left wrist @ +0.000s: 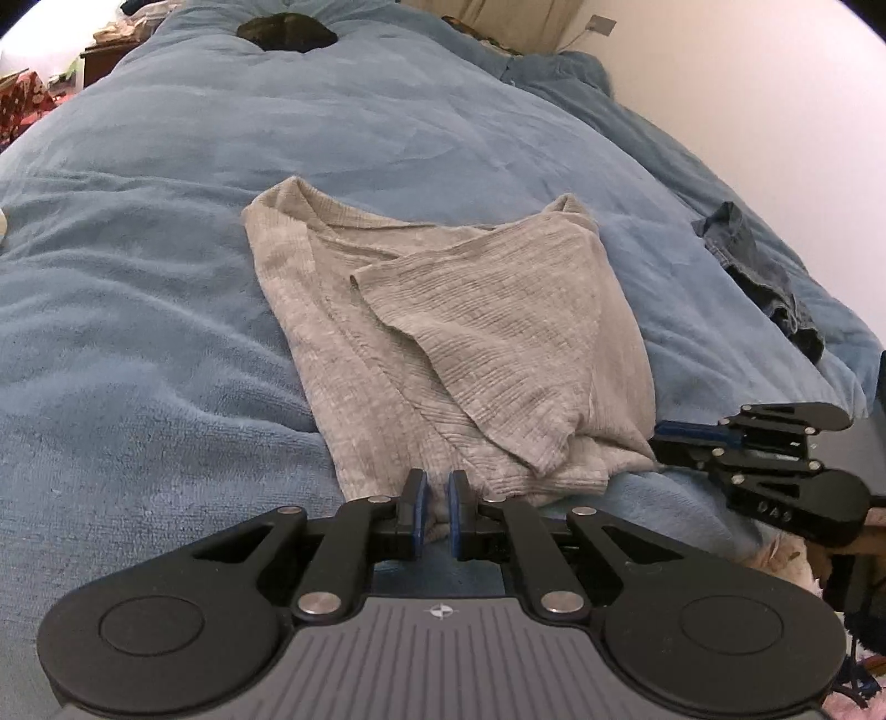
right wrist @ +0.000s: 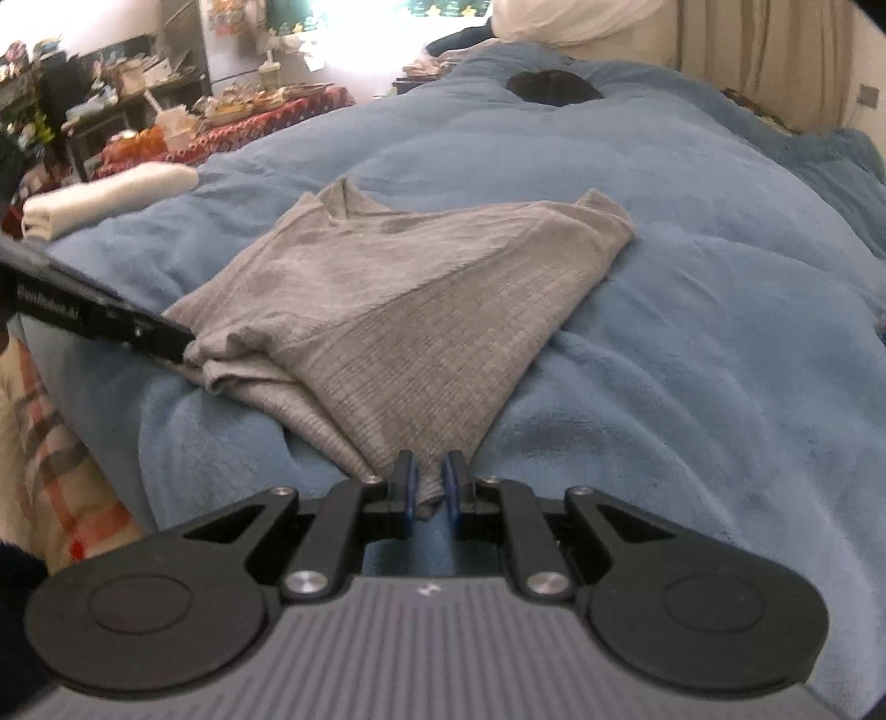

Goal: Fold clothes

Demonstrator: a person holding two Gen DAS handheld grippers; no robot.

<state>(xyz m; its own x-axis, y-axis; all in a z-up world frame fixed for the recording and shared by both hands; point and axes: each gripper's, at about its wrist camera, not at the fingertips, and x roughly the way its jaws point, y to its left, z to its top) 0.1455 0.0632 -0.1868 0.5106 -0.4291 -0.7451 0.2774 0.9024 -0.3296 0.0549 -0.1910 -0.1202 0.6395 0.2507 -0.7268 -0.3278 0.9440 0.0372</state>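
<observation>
A grey ribbed shirt (left wrist: 443, 321) lies partly folded on the blue blanket (left wrist: 166, 277), its sides folded in toward the middle. My left gripper (left wrist: 435, 512) is shut on the shirt's near hem at one bottom corner. My right gripper (right wrist: 426, 487) is shut on the other bottom corner of the shirt (right wrist: 398, 299). The right gripper also shows in the left wrist view (left wrist: 664, 435), at the shirt's right corner. The left gripper shows in the right wrist view (right wrist: 183, 340), at the shirt's left corner.
A dark denim garment (left wrist: 764, 277) lies at the bed's right side by the wall. A black item (left wrist: 285, 30) sits at the far end of the bed. A folded white cloth (right wrist: 105, 199) lies at the bed's left edge. A cluttered table (right wrist: 221, 122) stands beyond.
</observation>
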